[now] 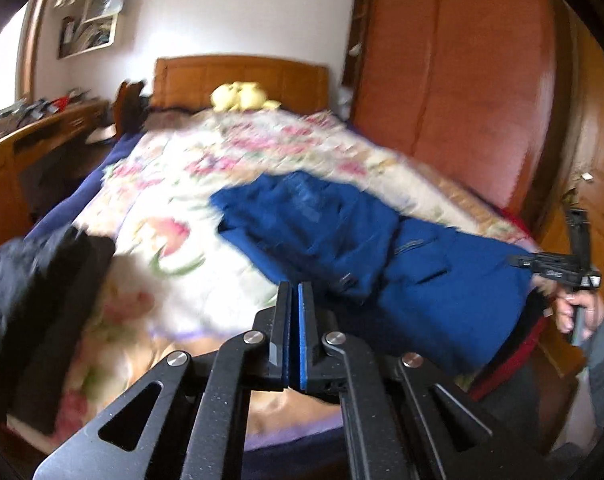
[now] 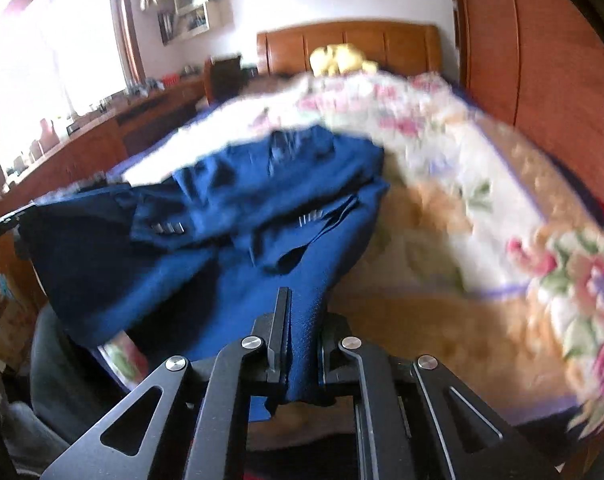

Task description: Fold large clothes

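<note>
The left gripper (image 1: 295,300) is seen clamped on an edge of the blue garment (image 1: 341,236); only a thin blue strip shows between its closed jaws. In the right wrist view, the right gripper (image 2: 298,304) is closed on a fold of the same garment (image 2: 222,216), which runs down between the jaws. The cloth is held stretched between both grippers above the floral quilt (image 1: 206,168) on the bed. No writing can be read; the frames are blurred. A dark garment (image 1: 42,280) lies at the left. Beyond, a yellow plush (image 1: 242,96) sits by the headboard (image 1: 242,76), and cluttered wall shelves (image 1: 90,8) are seen, their contents unclear.
</note>
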`<state>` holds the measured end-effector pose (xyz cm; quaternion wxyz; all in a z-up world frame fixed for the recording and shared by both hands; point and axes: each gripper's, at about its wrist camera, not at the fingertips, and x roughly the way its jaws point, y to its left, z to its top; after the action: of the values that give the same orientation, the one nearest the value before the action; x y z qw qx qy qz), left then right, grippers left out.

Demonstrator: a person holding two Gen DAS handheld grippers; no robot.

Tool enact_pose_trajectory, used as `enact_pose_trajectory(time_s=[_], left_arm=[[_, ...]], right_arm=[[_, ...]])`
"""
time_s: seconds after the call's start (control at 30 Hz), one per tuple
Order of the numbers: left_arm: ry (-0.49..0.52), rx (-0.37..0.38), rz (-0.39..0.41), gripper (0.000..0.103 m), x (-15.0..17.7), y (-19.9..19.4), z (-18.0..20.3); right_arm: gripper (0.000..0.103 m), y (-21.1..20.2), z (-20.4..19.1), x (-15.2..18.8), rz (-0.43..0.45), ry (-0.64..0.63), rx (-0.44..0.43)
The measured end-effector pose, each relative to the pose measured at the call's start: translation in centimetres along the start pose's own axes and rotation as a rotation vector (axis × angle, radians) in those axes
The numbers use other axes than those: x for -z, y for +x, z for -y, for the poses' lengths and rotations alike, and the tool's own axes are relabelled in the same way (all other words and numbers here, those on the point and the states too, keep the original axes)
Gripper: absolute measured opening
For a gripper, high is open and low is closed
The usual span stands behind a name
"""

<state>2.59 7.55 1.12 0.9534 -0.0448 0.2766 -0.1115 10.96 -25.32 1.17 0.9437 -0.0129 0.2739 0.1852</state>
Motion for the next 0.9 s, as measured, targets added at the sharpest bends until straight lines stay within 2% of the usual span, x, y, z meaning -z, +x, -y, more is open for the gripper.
enact_pose_trajectory(time_s=[0.17,0.23,0.3,0.37,0.5,0.57,0.6,0.7,0.8,0.9], left_arm=[[0.081,0.054,0.074,0.0,-2.3,-2.4,3.3],[0.087,0.087,0.138,0.0,-3.5,-4.4,4.0],[0.122,0.081,0.18,0.0,-4.9,-5.9,4.5],[0.165,0.035,0.189,0.0,-5.7,-6.1,4.8],[0.201,-0.041,0.076,0.0,-4.5,-3.2,3.7],[0.202,-0.098,-0.015,0.0,-2.6,-0.7,2.4],[0.182,-0.099,-0.057,0.002,-1.6,0.4,1.5],[0.12,-0.088,-0.167,0.017,1.5,3.1,-0.9],[0.075,-0.103,-0.255,0.024,4.9,5.1,-3.1],[0.042,-0.113,-0.319,0.028,7.9,6.2,-3.6]], right_arm=[[0.009,-3.6,-1.6,-1.7,0.087,-0.037,0.001],[0.009,-4.6,-2.2,-1.9,0.105,-0.055,0.01],[0.009,-6.1,-2.2,-2.1,0.155,-0.045,0.038],[0.009,-6.4,-2.5,-2.1,0.17,-0.038,0.041],[0.009,-5.7,-3.4,-2.3,0.159,-0.067,0.057],[0.009,-4.3,-4.3,-1.9,0.129,-0.097,0.076],[0.009,-4.0,-4.8,-1.9,0.119,-0.109,0.081],[0.009,-3.2,-5.1,-1.7,0.097,-0.124,0.09],[0.009,-1.8,-5.1,-2.2,0.06,-0.131,0.097],[0.009,-1.5,-5.0,-2.3,0.051,-0.123,0.096]])
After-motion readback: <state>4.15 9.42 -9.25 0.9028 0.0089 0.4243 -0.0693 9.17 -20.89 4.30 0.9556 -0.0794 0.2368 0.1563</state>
